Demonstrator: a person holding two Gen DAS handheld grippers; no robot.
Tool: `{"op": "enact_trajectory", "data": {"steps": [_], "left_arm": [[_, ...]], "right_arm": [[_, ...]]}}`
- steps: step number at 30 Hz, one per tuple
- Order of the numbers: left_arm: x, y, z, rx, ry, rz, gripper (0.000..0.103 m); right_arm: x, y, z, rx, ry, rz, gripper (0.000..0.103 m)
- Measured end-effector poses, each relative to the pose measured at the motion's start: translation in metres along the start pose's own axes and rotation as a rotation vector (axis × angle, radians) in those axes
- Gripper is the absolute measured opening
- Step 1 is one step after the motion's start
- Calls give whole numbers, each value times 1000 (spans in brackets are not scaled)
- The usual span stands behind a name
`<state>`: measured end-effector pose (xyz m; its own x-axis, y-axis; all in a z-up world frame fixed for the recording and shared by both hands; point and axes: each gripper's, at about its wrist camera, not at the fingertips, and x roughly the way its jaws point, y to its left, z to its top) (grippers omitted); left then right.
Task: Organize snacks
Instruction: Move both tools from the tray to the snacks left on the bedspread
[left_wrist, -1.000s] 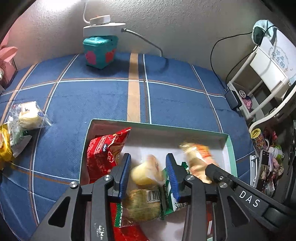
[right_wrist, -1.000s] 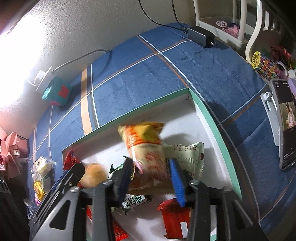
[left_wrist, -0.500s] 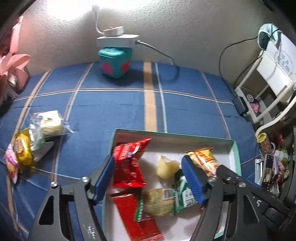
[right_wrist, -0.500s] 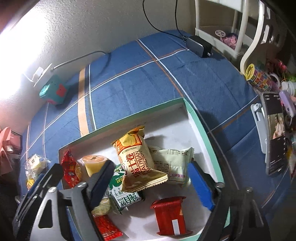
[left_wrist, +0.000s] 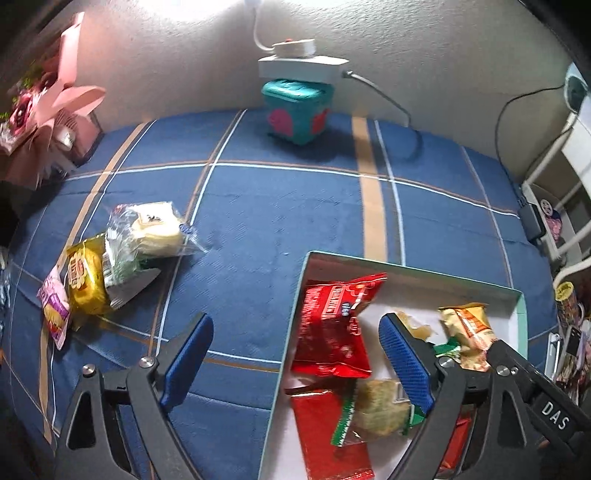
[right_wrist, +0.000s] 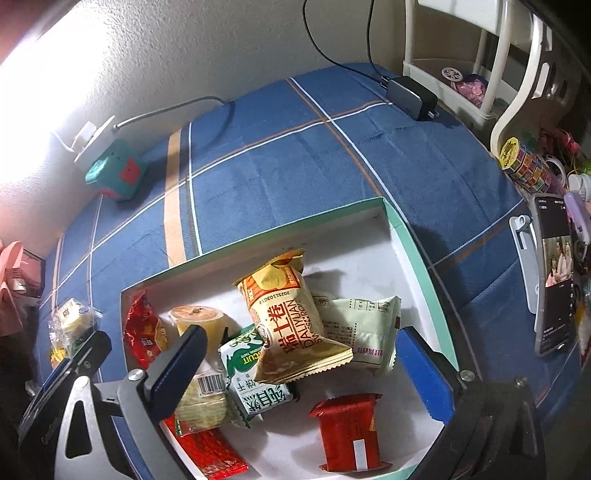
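Both pairs of fingers have just been opening and now stand wide, gripping nothing: the jelly cup (right_wrist: 197, 319) and the yellow Swiss roll packet (right_wrist: 291, 325), held a second ago, lie in the white box (right_wrist: 413, 254). Left gripper (left_wrist: 295, 365) straddles the box's near-left wall, red packet (left_wrist: 334, 332) between its fingers. Right gripper (right_wrist: 303, 373) hangs over the box. Well beyond the left finger, more snacks (left_wrist: 122, 258) lie on the blue plaid cloth (left_wrist: 280, 206).
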<state>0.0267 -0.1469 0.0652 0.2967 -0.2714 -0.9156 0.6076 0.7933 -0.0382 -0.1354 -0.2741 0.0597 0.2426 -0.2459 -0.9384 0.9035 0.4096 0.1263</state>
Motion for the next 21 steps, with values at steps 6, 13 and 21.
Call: {"op": "enact_trajectory", "data": {"steps": [6, 13, 21], "left_arm": [[8, 7, -1, -22, 20, 26, 103], [12, 11, -2, -29, 36, 36, 103], [10, 20, -5, -37, 41, 51, 103]], "right_arm": [[8, 2, -3, -15, 26, -19, 103], [9, 8, -4, -25, 28, -13, 103], [12, 15, -8, -45, 29, -27, 103]]}}
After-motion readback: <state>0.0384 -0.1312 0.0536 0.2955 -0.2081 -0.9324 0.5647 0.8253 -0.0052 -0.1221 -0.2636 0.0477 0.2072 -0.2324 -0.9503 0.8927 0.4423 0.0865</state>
